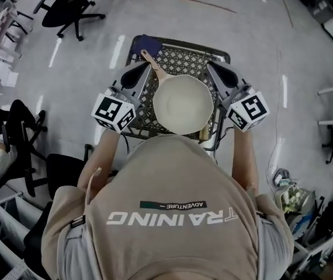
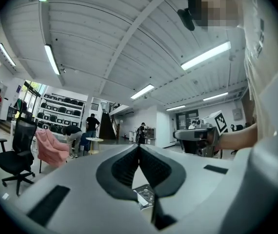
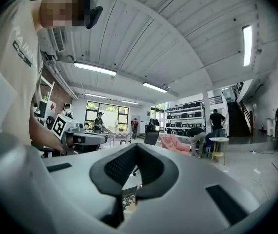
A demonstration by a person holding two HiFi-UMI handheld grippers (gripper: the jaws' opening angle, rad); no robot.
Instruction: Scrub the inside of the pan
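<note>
A cream pan (image 1: 183,104) with a wooden handle (image 1: 153,65) rests on a black mesh table (image 1: 185,56) right in front of me. Beside the handle's far end lies a dark blue pad (image 1: 146,42). My left gripper (image 1: 145,67) is held level over the table's left side, above the handle, and my right gripper (image 1: 212,66) over the right side. Both point away from me. In the left gripper view the left gripper (image 2: 139,147) has its jaws closed together with nothing between them. The right gripper (image 3: 137,146) looks the same in its own view.
Black office chairs stand at the far left (image 1: 68,7) and near left (image 1: 23,127). White racks (image 1: 6,226) are at the lower left, and bags and clutter (image 1: 292,198) at the lower right. Several people stand by a small round table (image 3: 219,140) across the room.
</note>
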